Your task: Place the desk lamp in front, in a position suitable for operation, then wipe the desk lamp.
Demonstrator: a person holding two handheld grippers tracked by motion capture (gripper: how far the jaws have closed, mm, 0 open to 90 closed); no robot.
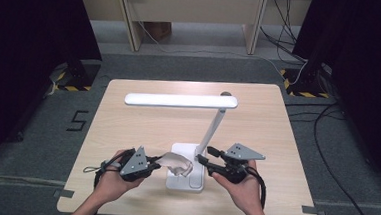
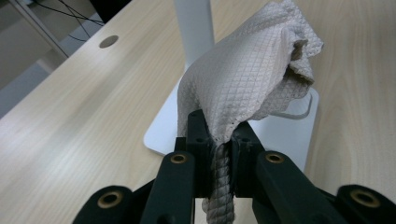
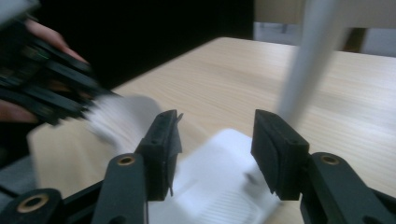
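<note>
So right now we've got the left tongs [image 2: 219, 135] pinched tight on a quilted paper towel [image 2: 247, 79], which sticks up out of the jaws in a crumpled bunch and hangs just above the white lamp base [image 2: 299, 133]. From the high view the towel [image 1: 176, 162] sits over the near left part of the base [image 1: 186, 180], between our two hands.

The right tongs [image 3: 215, 140] stand wide with nothing between the jaws, hovering over the base [image 3: 219, 186] on its right side, close to the lamp's slanted stem [image 1: 212, 129].

What worries us: the towel is only caught by one edge, so a hard wipe could pull it out of the grip or just fold it over on itself. Also the right tongs are near enough to bump the stem, and the lamp has a long head [image 1: 181, 100] way out over the counter [image 1: 127, 133], so a knock or a strong sideways push on the base could probably rock or slide the whole thing. The right gripper view is blurry too, so we can't tell whether those jaws touch the base.
</note>
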